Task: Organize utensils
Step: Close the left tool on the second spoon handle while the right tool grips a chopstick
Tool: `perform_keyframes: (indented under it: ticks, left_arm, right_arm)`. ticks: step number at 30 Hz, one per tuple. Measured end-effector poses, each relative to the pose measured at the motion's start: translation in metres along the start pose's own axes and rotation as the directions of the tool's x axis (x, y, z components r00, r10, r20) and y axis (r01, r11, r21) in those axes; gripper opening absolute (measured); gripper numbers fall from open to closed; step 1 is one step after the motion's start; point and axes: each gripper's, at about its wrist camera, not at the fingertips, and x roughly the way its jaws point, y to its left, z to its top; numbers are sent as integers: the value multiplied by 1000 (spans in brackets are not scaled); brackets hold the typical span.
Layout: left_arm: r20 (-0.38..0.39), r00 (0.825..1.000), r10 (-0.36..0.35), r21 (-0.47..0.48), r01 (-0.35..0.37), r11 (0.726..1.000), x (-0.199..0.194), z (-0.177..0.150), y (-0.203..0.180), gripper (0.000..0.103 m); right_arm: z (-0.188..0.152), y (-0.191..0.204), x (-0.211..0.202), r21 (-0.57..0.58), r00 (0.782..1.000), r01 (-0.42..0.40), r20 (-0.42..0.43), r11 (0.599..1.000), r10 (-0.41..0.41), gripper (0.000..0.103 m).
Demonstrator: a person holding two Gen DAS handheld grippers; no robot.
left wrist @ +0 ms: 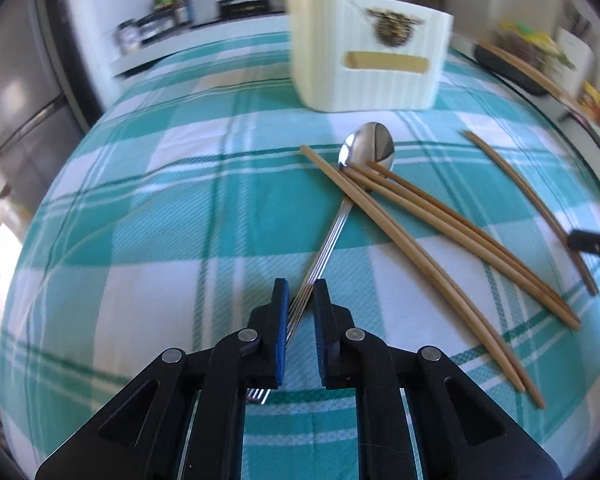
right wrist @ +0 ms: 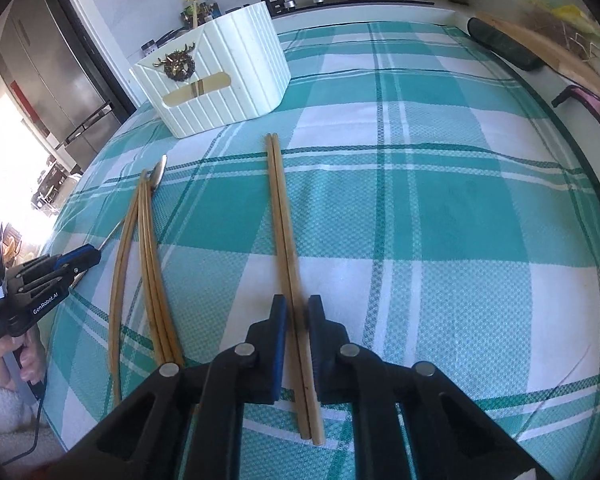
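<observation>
Showing only rightward: paired chopsticks point(right wrist: 286, 256) between right gripper point(right wrist: 297, 312) fingers

Left gripper point(left wrist: 300, 292) straddling spoon point(left wrist: 342, 200) handle, apparently not clamped, chopsticks point(left wrist: 440, 248) crossing spoon neck

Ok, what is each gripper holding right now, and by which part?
The left gripper has the spoon by the far end of its handle. The right gripper straddles the chopstick pair near its thick end; whether either has fully clamped cannot be told.
</observation>
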Motion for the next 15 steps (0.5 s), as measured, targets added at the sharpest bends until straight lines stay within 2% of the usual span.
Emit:
perform_keyframes:
  ticks: [4, 8, 11, 12, 15]
  left_arm:
    - [-4, 998, 55, -97, -56, 994, -1, -3, 22, 9]
    - [-12, 996, 88, -122, -89, 989, 3, 0, 42, 9]
    - [-13, 994, 112, -135, -113, 984, 6, 2, 53, 10]
    - [-13, 993, 114, -140, -115, 983, 7, 2, 57, 11]
    - [-22, 992, 128, -172, -130, 976, 8, 2, 70, 11]
  right_arm:
    - [-2, -10, -4, 57, 1000, 11, 19, 998, -12, 9]
    - [-2, -16, -9, 59, 999, 37, 27, 998, -39, 11]
    - [-1, -14, -9, 10, 990, 139, 20, 990, -139, 9]
    - [-2, -14, -8, -6, 987, 159, 25, 987, -159, 6]
    - [-5, -14, -10, -20, 984, 178, 29, 984, -177, 6]
